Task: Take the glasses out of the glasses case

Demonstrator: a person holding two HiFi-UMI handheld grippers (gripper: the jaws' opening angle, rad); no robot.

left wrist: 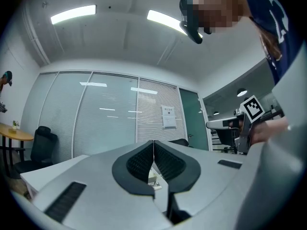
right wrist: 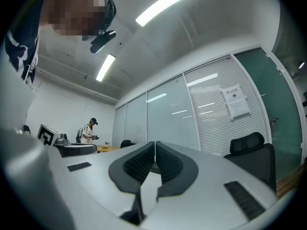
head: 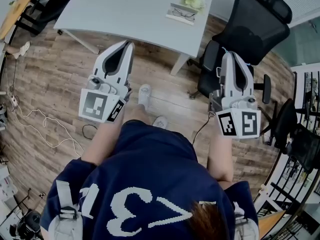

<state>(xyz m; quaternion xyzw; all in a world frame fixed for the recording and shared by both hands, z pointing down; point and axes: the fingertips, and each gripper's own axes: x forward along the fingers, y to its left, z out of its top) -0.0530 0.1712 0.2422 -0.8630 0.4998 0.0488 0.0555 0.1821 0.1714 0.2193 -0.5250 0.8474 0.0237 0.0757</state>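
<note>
Plainly, left hand-held gripper [head: 128,44] and right hand-held gripper [head: 228,54] are both clenched on nothing, well apart from the white bench [head: 125,14], where what may be a pale open glasses case [head: 173,17] holds dark-framed glasses [head: 184,13]; step closer and unclench one before reaching.

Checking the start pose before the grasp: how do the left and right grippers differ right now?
Pose: the left gripper tilts to the right, while the right gripper points nearly straight ahead.
Place: the left gripper's tip is at the front edge of the white table. The right gripper's tip overlaps the black chair.
Shared: both have their jaws shut on nothing, and neither is at the glasses case on the table.
</note>
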